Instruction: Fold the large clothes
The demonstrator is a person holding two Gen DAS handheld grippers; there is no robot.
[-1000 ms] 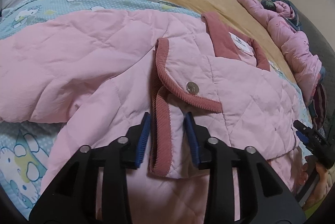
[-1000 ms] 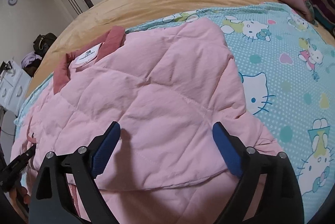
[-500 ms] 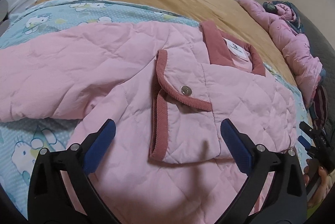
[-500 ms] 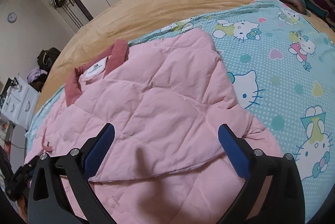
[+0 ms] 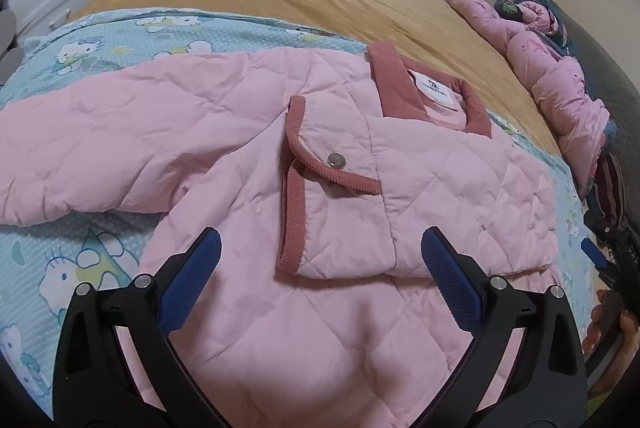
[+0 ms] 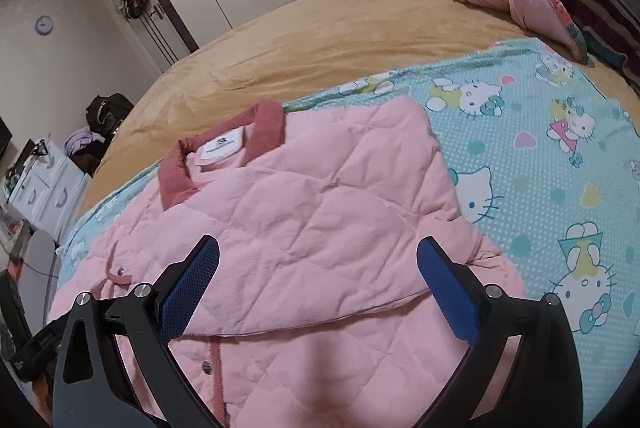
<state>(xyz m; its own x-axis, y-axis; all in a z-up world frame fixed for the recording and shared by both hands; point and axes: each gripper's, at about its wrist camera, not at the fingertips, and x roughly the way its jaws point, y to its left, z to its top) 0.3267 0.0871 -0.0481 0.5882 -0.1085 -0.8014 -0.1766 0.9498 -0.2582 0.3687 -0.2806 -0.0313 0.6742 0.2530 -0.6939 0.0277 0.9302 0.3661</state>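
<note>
While the pink quilted jacket (image 5: 248, 132) lies partly folded on the cartoon-print sheet (image 6: 560, 188) of the bed, both the left gripper (image 5: 320, 268) and right gripper (image 6: 318, 268) hover above it, fingers spread wide and empty.

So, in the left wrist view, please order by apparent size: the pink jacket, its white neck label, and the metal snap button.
Largest to smallest as they look:
1. Pink jacket, filling most of the frame.
2. White label inside the collar.
3. Snap button, clearly the smallest.
</note>
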